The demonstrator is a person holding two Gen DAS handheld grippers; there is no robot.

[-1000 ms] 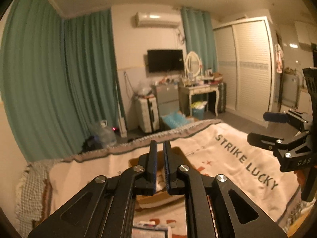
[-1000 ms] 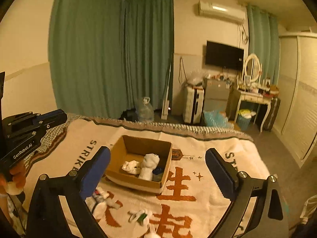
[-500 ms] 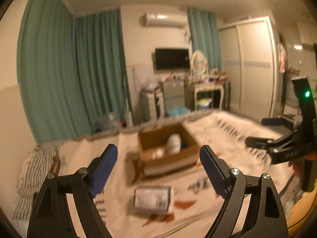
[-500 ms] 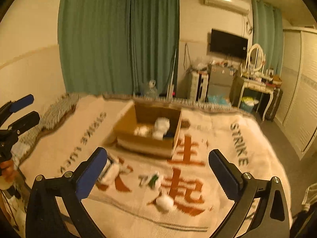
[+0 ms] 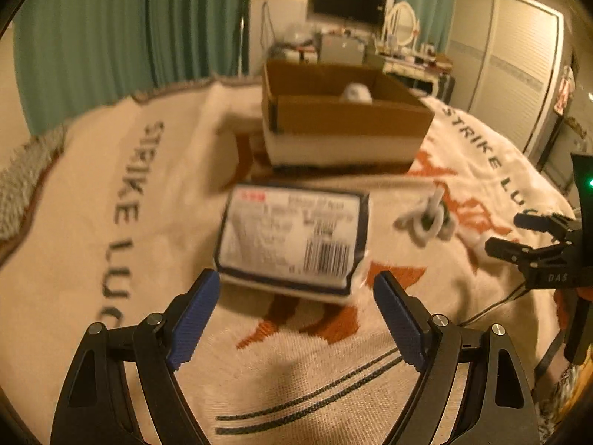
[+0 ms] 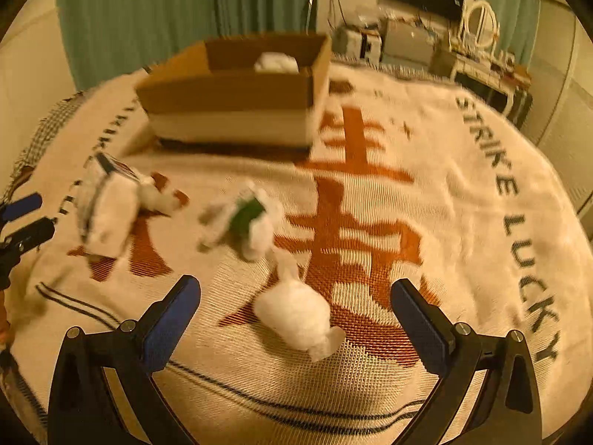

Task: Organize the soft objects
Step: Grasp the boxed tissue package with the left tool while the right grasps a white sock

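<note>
- Two hand-held grippers hang over a cream blanket (image 6: 426, 155) lettered "STRIKE LUCKY", both with fingers spread wide and empty.
- Right gripper (image 6: 296, 315): a white cotton-like ball (image 6: 296, 313) lies almost between its blue pads, a thin tail trailing toward the far edge; this gripper is plainly the nearer one to it.
- Left gripper (image 5: 296, 313): a wrapped soft pack (image 5: 292, 239) with a barcode label sits just ahead of the fingertips, long axis running crosswise to the fingers.
- Mid-blanket, a white and green soft bundle (image 6: 244, 218) lies between pack and ball, apart from both.
- Farthest, toward the blanket's far edge, the open cardboard box (image 6: 237, 96) already holds white soft items, the likely destination.
</note>
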